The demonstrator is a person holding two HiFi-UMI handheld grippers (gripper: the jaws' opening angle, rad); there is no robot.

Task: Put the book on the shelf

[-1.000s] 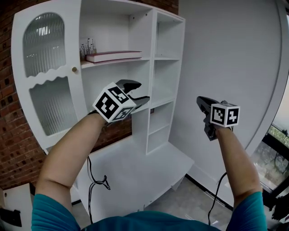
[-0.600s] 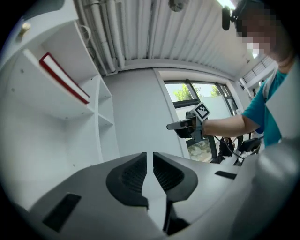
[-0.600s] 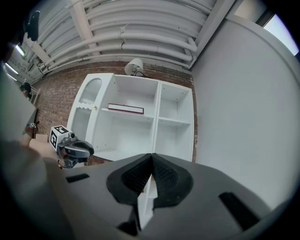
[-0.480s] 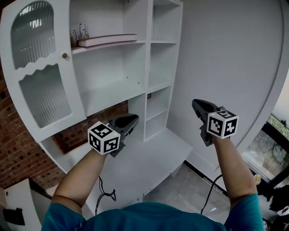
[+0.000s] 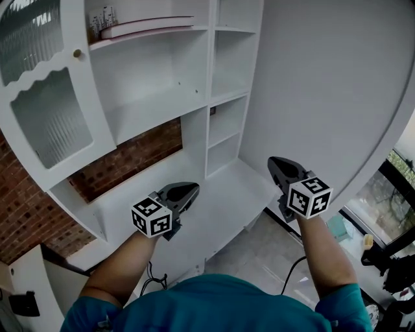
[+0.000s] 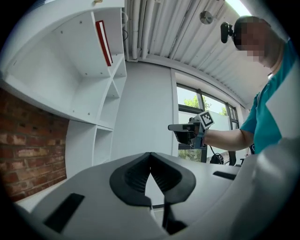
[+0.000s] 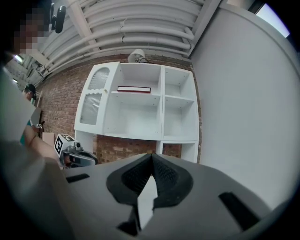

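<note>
The dark red book (image 5: 152,26) lies flat on the upper shelf of the white shelf unit (image 5: 194,123); it also shows in the left gripper view as the book (image 6: 103,36) and in the right gripper view as the book (image 7: 133,89). Neither gripper is near it. My left gripper (image 5: 188,189) hangs low over the unit's bottom board, its jaws closing to a touch with nothing between them (image 6: 150,154). My right gripper (image 5: 275,163) is held low at the right, in front of the white wall, shut and empty (image 7: 151,155).
A cabinet door (image 5: 45,110) with ribbed glass stands open at the left. Brick wall (image 5: 139,155) shows behind the unit. Small items (image 5: 100,18) stand beside the book. A curved white wall (image 5: 324,84) rises at the right. A cable (image 5: 152,284) hangs below the board.
Both grippers have come down and away from the shelf, the left one from shelf height to the bottom board. The left jaws have gone from open to shut. The book stays on the shelf.
</note>
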